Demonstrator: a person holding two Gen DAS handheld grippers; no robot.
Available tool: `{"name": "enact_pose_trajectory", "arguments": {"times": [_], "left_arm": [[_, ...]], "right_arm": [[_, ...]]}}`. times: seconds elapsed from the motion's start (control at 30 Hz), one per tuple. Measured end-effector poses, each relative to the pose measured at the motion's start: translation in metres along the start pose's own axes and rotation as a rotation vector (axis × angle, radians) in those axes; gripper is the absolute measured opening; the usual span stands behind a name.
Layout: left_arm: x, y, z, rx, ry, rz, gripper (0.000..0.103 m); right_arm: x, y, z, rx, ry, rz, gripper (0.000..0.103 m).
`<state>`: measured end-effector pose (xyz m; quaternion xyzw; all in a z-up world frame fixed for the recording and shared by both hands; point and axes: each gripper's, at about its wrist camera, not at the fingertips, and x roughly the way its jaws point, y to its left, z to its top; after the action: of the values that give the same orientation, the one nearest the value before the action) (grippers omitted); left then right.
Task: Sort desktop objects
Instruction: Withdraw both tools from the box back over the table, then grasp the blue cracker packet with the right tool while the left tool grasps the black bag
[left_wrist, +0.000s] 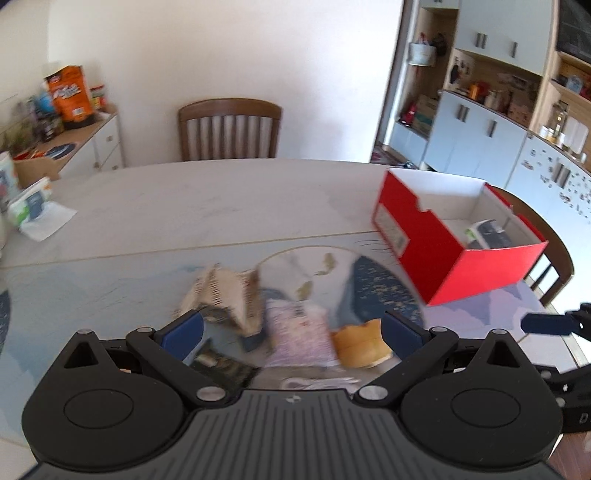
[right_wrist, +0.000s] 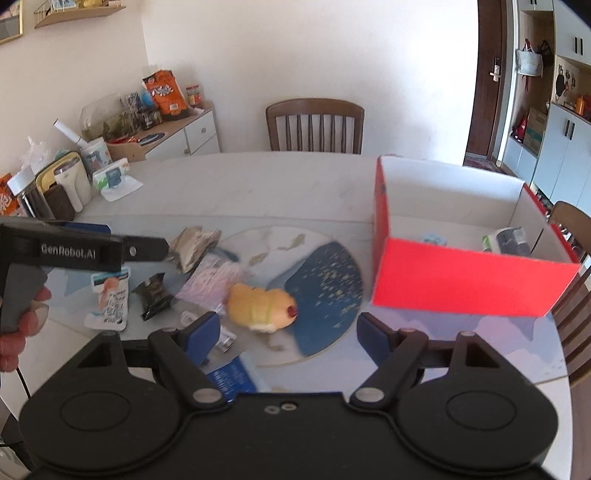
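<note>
While both jaws stand wide with nothing between them, the left hand-held gripper (left_wrist: 291, 328) hovers low over the near clutter and the right hand-held gripper (right_wrist: 284, 332) hangs a little further right, above the round blue-and-white printed mat (right_wrist: 325, 291) on the pale marbled table (right_wrist: 258, 184).

Just beyond the right one lies a soft yellow hot-dog-shaped plush toy (right_wrist: 262, 304). It looks light and squashy, so a grip across its plump middle should hold without slipping.

To its left sits a flat pink-printed plastic packet (right_wrist: 214, 280), thin and probably slick; pinching an edge seems safer than pressing it flat. Next left are a small crinkled black foil sachet (right_wrist: 155, 295) and a white printed snack pouch (right_wrist: 110, 302), both light and easily crushed. Further off is a crumpled beige paper wrapper (right_wrist: 194, 245), limp and best taken by a raised fold.

Far right stands the open red cardboard box with a white inside (right_wrist: 461, 284), already holding a couple of small packs.
</note>
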<state>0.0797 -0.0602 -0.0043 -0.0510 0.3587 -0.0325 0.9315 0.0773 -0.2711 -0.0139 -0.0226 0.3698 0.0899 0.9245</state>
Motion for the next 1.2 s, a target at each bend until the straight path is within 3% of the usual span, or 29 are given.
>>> {"name": "enact_pose_trajectory", "arguments": {"times": [0.4, 0.8, 1.2], "left_arm": [[0.001, 0.056, -0.029, -0.017, 0.042, 0.064, 0.103], [0.011, 0.029, -0.056, 0.146, 0.044, -0.119, 0.102], [0.034, 0.009, -0.070, 0.201, 0.099, -0.192, 0.098]], "right_arm": [[0.024, 0.042, -0.023, 0.026, 0.066, -0.038, 0.081], [0.064, 0.065, -0.042, 0.030, 0.155, -0.070, 0.081], [0.091, 0.068, -0.052, 0.046, 0.198, -0.082, 0.081]]}}
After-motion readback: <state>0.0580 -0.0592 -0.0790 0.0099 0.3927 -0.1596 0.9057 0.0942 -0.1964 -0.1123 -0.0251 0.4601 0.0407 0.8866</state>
